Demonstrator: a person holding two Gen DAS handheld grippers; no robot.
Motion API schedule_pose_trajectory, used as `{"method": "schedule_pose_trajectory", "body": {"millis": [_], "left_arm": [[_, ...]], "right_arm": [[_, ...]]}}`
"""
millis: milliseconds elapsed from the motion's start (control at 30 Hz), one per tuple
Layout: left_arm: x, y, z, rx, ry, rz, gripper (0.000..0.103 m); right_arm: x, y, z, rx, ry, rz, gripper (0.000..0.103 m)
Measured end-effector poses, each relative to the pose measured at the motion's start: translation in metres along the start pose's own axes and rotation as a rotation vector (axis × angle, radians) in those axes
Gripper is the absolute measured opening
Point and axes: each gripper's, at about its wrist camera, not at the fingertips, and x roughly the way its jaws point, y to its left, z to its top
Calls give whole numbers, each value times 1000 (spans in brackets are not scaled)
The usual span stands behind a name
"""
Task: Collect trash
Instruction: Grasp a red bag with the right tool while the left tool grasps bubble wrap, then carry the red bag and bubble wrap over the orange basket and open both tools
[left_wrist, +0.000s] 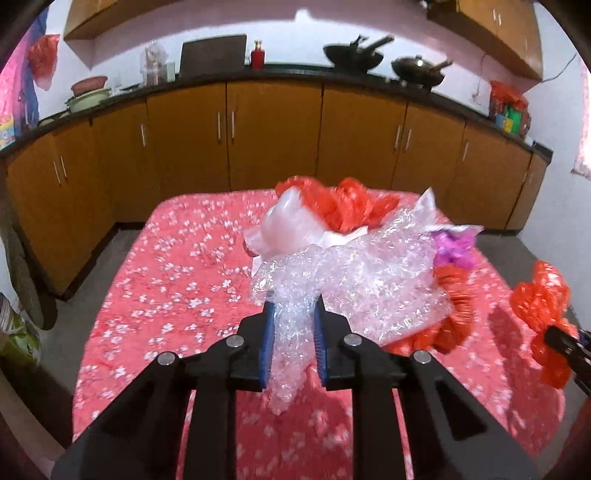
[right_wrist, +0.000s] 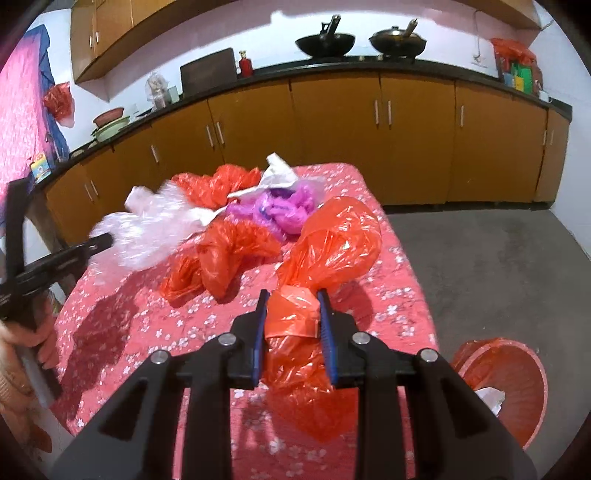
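Jaws: left gripper (left_wrist: 294, 314) pinches a bubble wrap sheet (left_wrist: 354, 280); right gripper (right_wrist: 292, 310) clamps an orange plastic bag (right_wrist: 332, 240).
Trash pile: more orange bags (right_wrist: 221, 254), a purple bag (right_wrist: 284, 210) and white plastic (left_wrist: 284, 225) lie on the pink floral tablecloth (left_wrist: 177, 266), far side.
Right wrist only: orange-lined bin (right_wrist: 517, 384) on the floor, near right of the table — crumpled paper inside.
Left wrist only: bubble wrap close up, hanging between the blue pads.
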Motion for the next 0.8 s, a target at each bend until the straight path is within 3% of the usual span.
{"method": "schedule_pose_trajectory", "body": {"millis": [300, 533, 800], "left_arm": [[-43, -21, 15, -8, -78, -47, 19], [-47, -59, 21, 52, -109, -79, 19], [-44, -121, 18, 121, -120, -153, 19]], "right_arm": [[-20, -20, 6, 31, -59, -57, 26], [-34, -43, 6, 61, -89, -109, 26], [-53, -83, -3, 78, -140, -229, 26]]}}
